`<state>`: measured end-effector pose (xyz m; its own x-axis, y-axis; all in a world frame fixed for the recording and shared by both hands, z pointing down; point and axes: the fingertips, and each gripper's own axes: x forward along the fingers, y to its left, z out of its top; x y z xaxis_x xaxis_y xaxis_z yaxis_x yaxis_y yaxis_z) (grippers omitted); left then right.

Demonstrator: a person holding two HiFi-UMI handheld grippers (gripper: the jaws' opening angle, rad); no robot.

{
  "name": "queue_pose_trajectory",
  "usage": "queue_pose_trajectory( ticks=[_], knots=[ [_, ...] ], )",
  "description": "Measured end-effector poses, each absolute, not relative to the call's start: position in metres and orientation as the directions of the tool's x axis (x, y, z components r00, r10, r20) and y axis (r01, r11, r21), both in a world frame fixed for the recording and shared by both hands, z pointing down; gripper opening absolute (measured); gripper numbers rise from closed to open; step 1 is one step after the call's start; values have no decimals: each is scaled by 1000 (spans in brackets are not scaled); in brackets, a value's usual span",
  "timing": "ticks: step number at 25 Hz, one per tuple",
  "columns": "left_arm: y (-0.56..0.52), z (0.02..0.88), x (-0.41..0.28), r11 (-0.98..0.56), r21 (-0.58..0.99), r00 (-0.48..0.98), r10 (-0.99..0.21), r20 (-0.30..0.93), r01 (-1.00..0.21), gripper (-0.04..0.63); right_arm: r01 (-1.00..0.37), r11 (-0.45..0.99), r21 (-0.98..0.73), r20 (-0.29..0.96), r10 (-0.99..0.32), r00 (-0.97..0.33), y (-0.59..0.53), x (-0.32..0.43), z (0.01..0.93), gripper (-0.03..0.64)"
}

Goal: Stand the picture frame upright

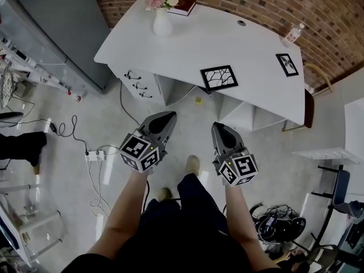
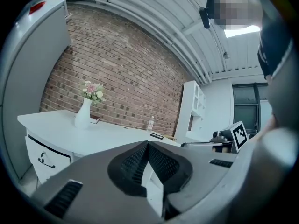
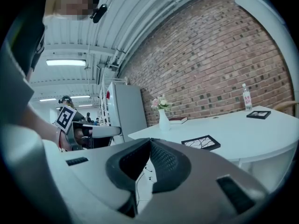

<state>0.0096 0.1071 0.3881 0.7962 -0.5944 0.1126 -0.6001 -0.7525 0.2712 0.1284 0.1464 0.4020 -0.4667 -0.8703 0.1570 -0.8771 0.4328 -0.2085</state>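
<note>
A black picture frame with a branch pattern lies flat near the front edge of the white desk; it also shows in the right gripper view as the flat frame. A second, smaller frame lies flat toward the desk's right end. My left gripper and right gripper are both shut and hold nothing. They hover over the floor, short of the desk, pointing toward it. Each gripper's jaws meet in its own view, left gripper, right gripper.
A white vase of flowers and a dark red book stand at the desk's back left. A small bottle is at the back right. Drawers sit under the desk. Cables and a power strip lie on the floor at left.
</note>
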Motion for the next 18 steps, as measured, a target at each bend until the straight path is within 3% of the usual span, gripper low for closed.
queue_pose_trajectory(
  ticks=[12, 18],
  knots=[
    [56, 411, 66, -732, 302, 788, -597, 149, -611, 2, -851, 466, -243, 191, -837, -512, 88, 174, 429, 3],
    [43, 428, 86, -682, 396, 780, -601, 174, -615, 2, -827, 499, -258, 205, -809, -551, 71, 186, 441, 3]
  ],
)
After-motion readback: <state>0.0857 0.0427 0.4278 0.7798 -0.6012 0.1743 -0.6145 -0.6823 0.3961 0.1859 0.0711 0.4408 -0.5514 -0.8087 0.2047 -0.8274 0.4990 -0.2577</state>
